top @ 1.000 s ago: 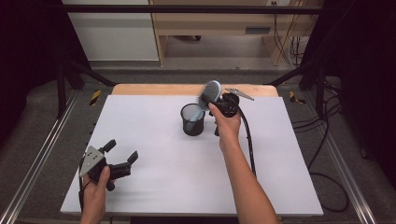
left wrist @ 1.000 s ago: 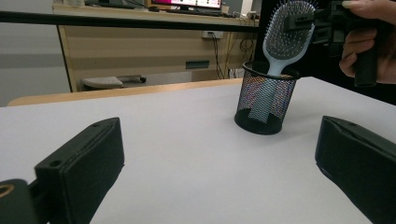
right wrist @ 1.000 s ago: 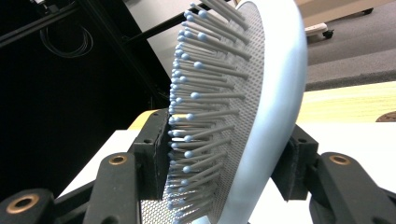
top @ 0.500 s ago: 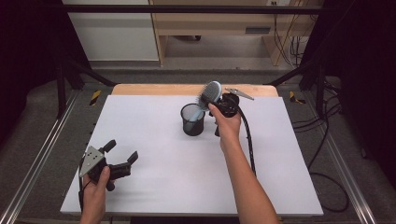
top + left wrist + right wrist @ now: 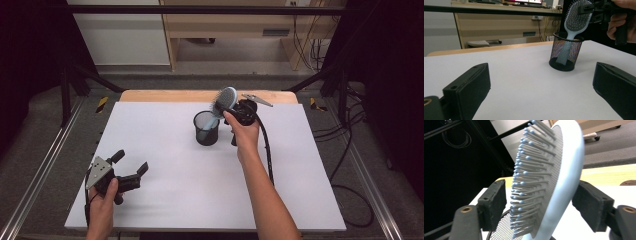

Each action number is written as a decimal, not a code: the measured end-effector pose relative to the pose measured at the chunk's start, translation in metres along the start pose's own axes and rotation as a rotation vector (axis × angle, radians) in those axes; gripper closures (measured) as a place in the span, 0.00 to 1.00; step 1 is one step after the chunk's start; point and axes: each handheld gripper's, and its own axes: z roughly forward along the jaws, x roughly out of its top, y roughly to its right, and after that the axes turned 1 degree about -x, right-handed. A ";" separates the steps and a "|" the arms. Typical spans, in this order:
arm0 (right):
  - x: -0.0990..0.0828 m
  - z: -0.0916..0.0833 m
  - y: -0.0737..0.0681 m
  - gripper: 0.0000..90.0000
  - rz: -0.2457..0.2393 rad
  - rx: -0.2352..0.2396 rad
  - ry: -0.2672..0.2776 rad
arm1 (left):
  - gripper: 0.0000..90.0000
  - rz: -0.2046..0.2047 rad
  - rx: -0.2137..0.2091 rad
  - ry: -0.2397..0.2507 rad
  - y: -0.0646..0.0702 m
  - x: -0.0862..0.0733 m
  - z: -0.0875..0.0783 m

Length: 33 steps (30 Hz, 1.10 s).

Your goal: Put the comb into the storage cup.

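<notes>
At the far middle of the bench [image 5: 165, 150], the brush [image 5: 224, 100] stands tilted with its handle down inside the black mesh cup [image 5: 206, 129], head up and leaning right, and the right gripper [image 5: 239, 111] is right there at the head. In the right gripper view the two fingers [image 5: 492, 203] sit one on each side of the head, bristle face toward one, smooth pale-blue back toward the other; the right-hand pad looks to be against the back, the left one sits by the bristle tips, and whether it's a firm squeeze or a loose bracket I can't tell for sure. Down at the near left, the left gripper [image 5: 131, 174] rests low over the white surface, fingers spread wide and holding nothing, well apart from the cup. My read on the brush: light, hard plastic shell, stiff along the handle, but those ball-tipped bristles will give and splay under a pad, so a pinch across the head is springy and could slip on that glossy back. The neck or handle would be the surer hold, though the handle is down in the cup. The cup itself looks light and open-weave; a sideways tug on the leaning brush could tip it. A grey tool [image 5: 257, 100] lies at the far edge, beyond the hand.
</notes>
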 end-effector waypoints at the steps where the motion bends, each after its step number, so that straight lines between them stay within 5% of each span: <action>1: 0.000 0.000 -0.001 0.27 -0.003 0.004 -0.001 | 0.02 0.000 0.000 0.000 0.000 0.000 0.000; 12: 0.001 -0.001 -0.004 0.09 0.000 -0.004 0.006 | 0.02 0.000 0.002 -0.001 -0.001 0.000 0.000; 33: 0.006 -0.010 -0.011 0.05 -0.056 -0.028 0.019 | 0.02 -0.002 0.006 -0.005 -0.001 -0.001 0.001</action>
